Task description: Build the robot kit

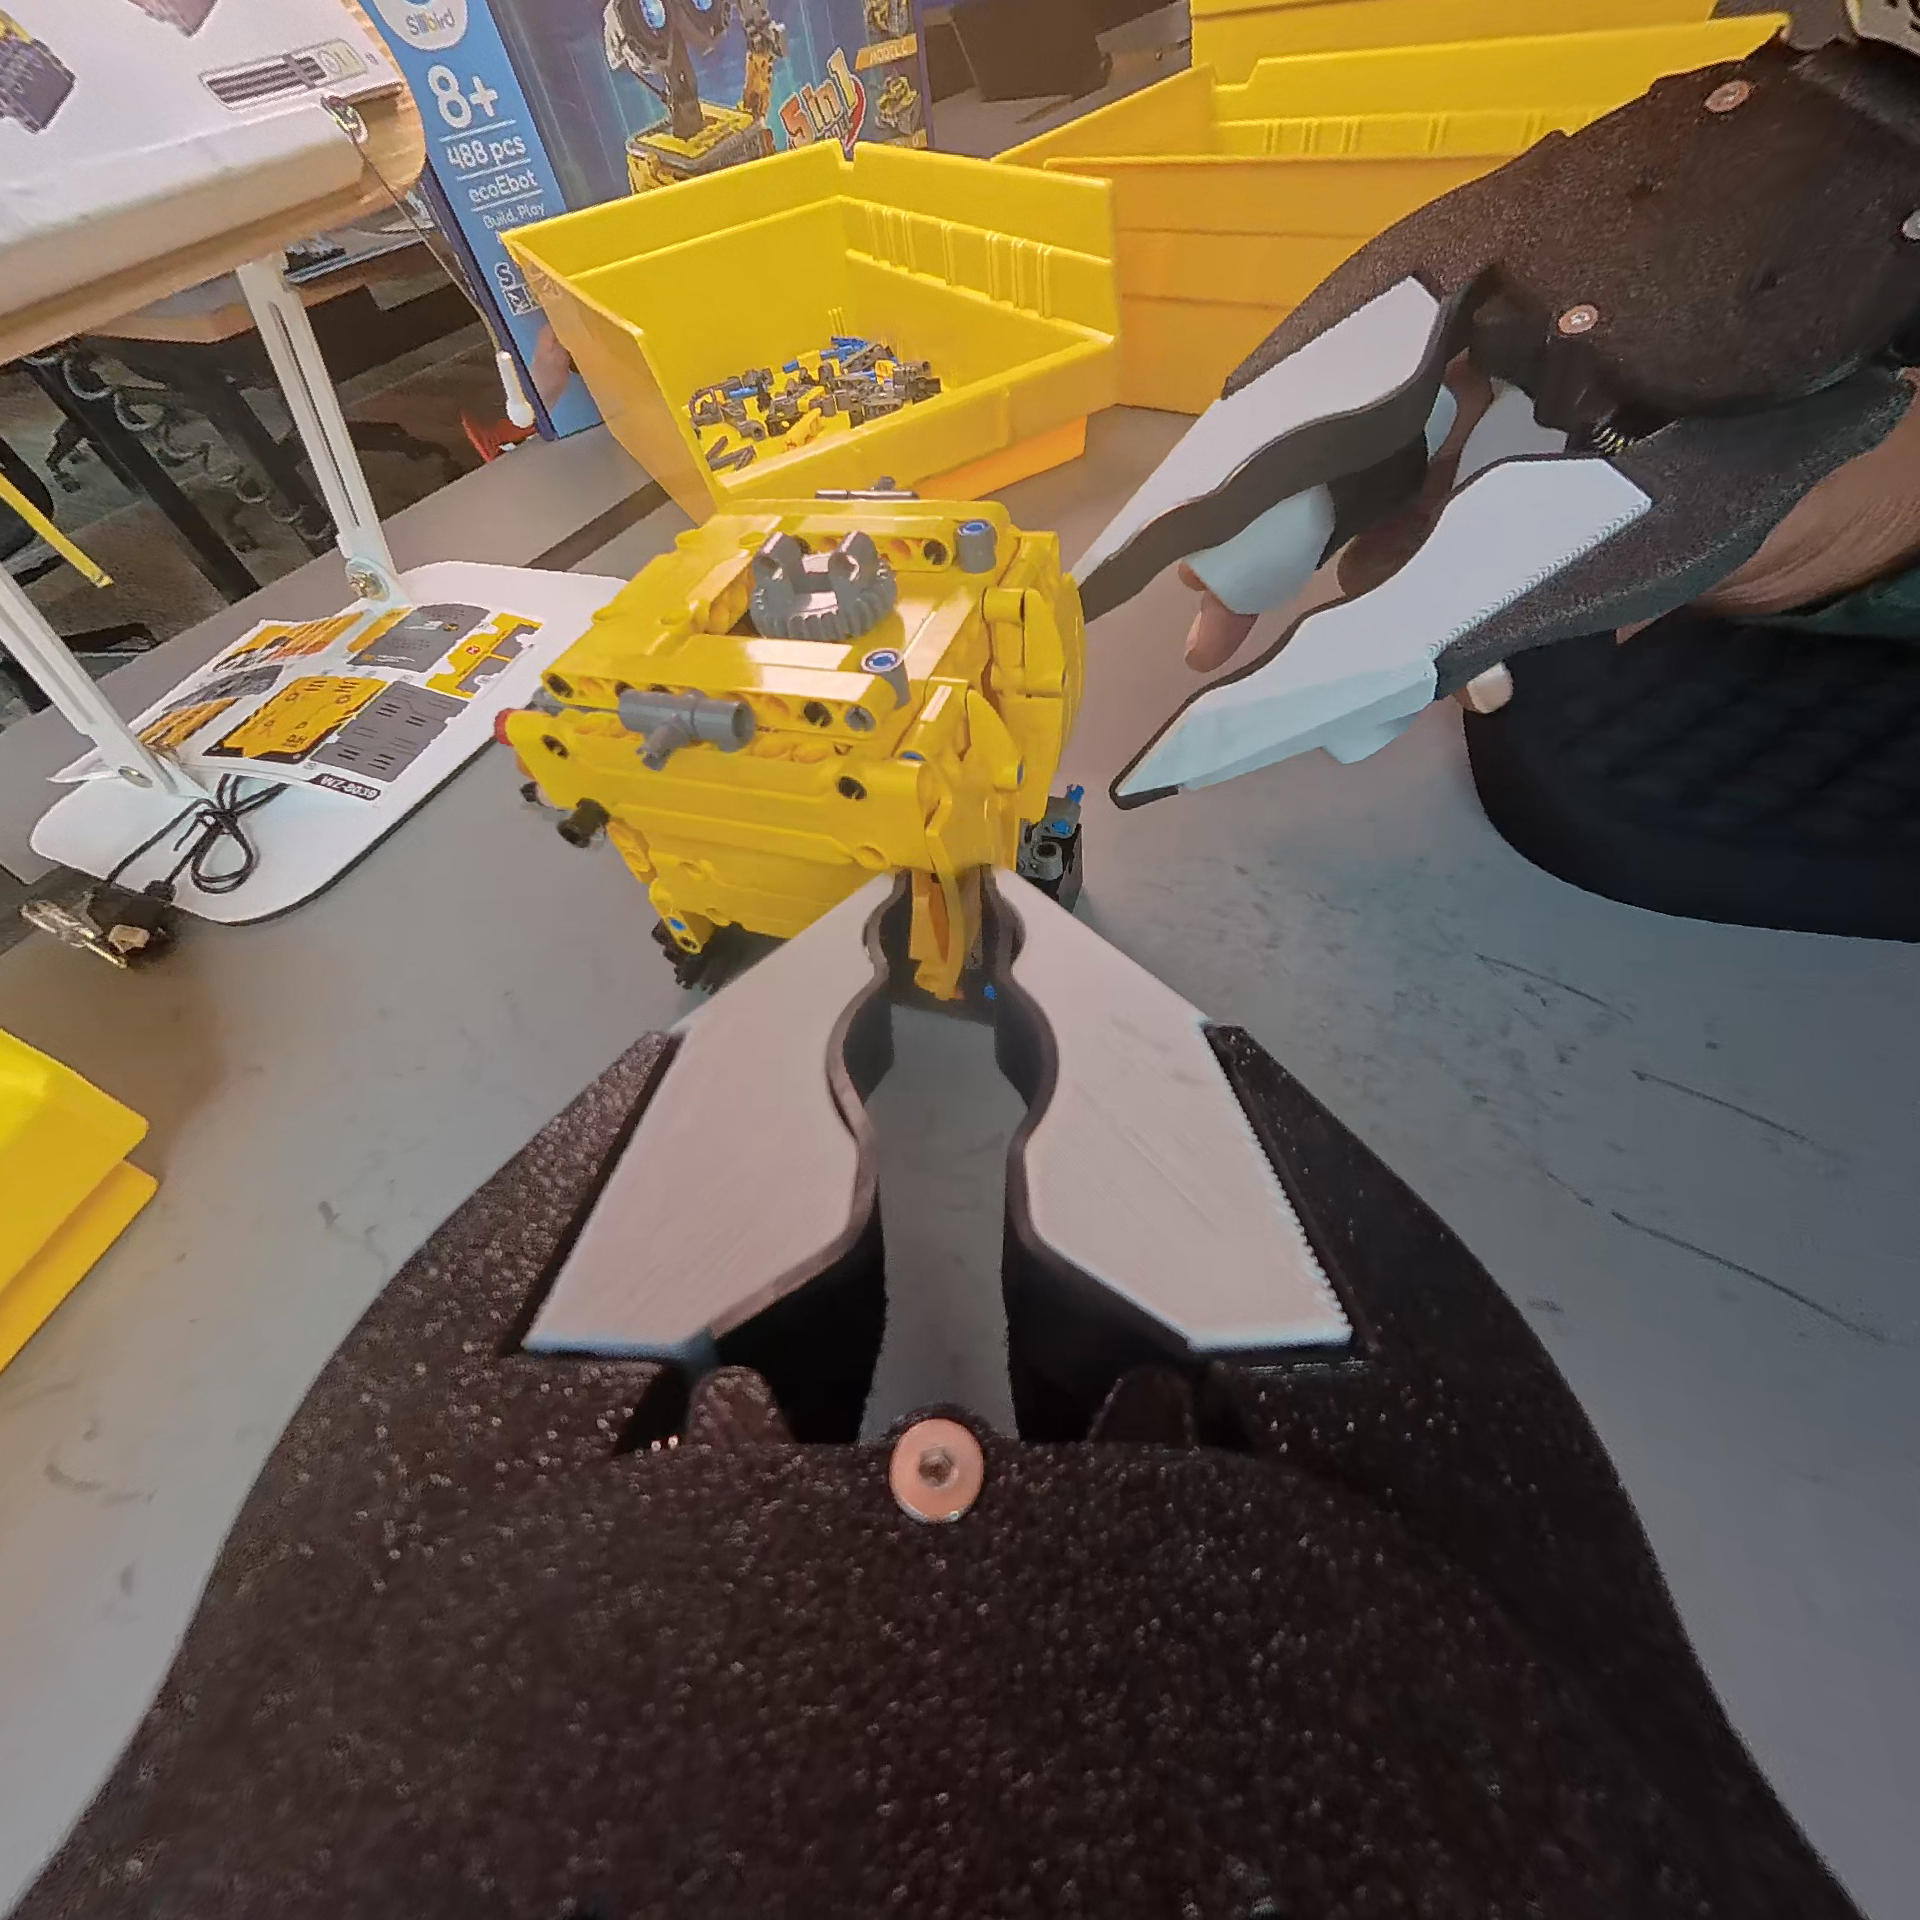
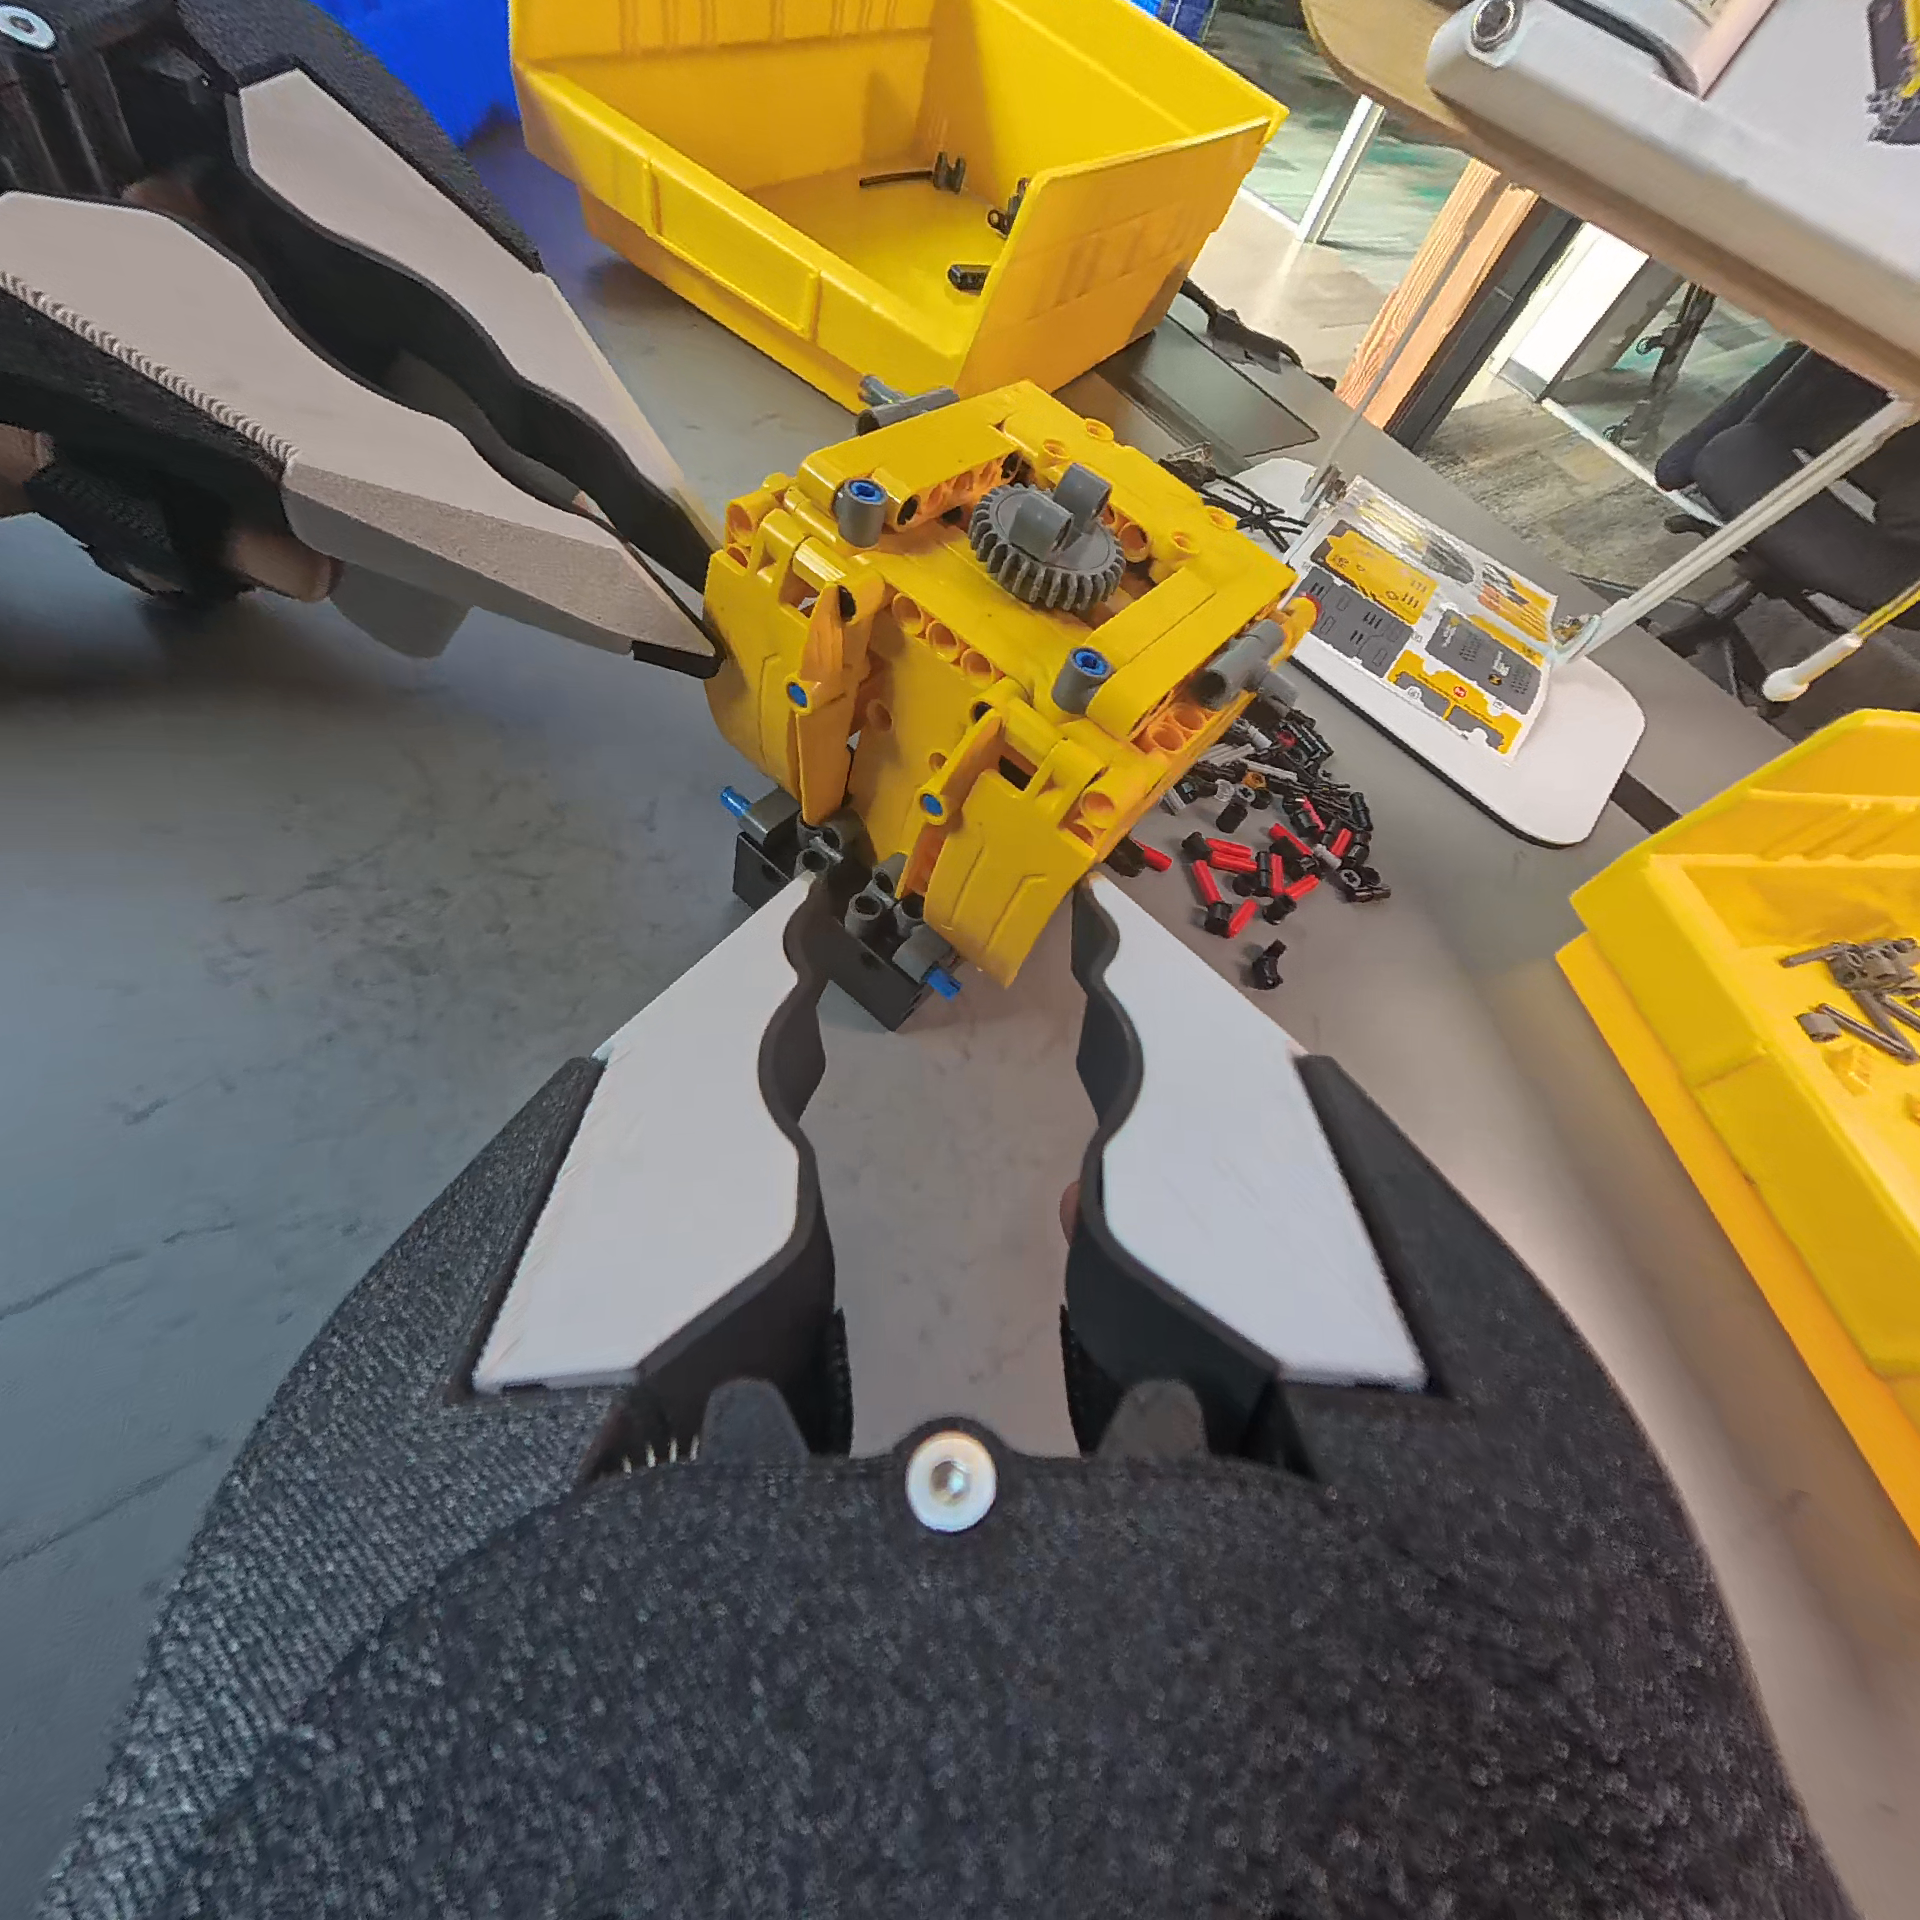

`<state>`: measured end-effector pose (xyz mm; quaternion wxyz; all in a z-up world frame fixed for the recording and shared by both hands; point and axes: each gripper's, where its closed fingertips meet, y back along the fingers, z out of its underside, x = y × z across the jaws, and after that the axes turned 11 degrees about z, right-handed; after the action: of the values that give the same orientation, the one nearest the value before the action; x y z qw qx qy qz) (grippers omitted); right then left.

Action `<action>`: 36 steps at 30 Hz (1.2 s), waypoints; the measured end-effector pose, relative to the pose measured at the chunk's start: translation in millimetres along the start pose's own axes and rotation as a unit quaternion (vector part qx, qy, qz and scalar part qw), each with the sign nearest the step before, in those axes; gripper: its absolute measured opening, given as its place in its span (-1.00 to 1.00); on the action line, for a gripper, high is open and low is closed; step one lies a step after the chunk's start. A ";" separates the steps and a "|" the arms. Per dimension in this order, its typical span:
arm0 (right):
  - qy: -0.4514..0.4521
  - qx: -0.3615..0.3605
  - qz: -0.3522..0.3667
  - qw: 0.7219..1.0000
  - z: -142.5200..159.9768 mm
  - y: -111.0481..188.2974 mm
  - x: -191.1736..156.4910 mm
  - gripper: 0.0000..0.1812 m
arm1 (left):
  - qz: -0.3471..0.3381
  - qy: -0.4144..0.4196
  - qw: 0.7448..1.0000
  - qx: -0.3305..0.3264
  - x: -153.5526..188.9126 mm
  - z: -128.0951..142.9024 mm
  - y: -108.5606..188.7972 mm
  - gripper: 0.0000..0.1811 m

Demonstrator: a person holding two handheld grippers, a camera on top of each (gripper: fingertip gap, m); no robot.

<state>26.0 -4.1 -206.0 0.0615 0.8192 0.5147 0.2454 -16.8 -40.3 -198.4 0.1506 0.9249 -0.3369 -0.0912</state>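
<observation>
The left gripper [image 1: 940, 894] pinches a yellow panel on the brick model [image 1: 800, 717] mid-table. The right gripper [image 1: 1101, 686] hangs agape beside it, one fingertip touching the model.

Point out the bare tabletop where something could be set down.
Bare grey table lies left of the yellow brick model, below the left gripper. Crowded: the red and black pins right of the model, beside the sticker sheet.
</observation>
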 end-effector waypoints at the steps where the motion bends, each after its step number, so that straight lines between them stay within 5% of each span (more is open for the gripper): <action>1: 0.003 0.002 -0.001 1.000 -0.5 -0.2 -1.1 -0.50 | -0.005 0.003 1.000 -0.002 -2.0 0.5 0.4 -0.85; 4: -0.003 0.009 -0.001 1.000 -3.0 0.3 1.0 -0.53 | 0.003 0.038 0.999 -0.003 -5.3 2.2 3.3 -0.71; 13: -0.050 0.047 -0.053 0.996 -20.6 -13.7 15.1 -0.11 | 0.003 0.079 0.996 0.030 -22.1 -8.7 3.8 -0.50; 17: -0.033 0.062 -0.087 0.994 -23.2 -20.2 6.0 -0.12 | 0.001 0.076 0.996 0.037 -23.9 -10.6 -1.3 -0.51; 36: 0.027 0.070 -0.035 0.997 -19.8 -22.7 -0.1 -0.11 | -0.006 0.126 0.991 0.048 -26.1 -10.6 -1.0 -0.51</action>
<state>-1.7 3.3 -196.7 -0.0013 0.7960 0.5606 0.2285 -33.0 -20.3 -187.1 0.1468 0.9372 -0.3138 0.0409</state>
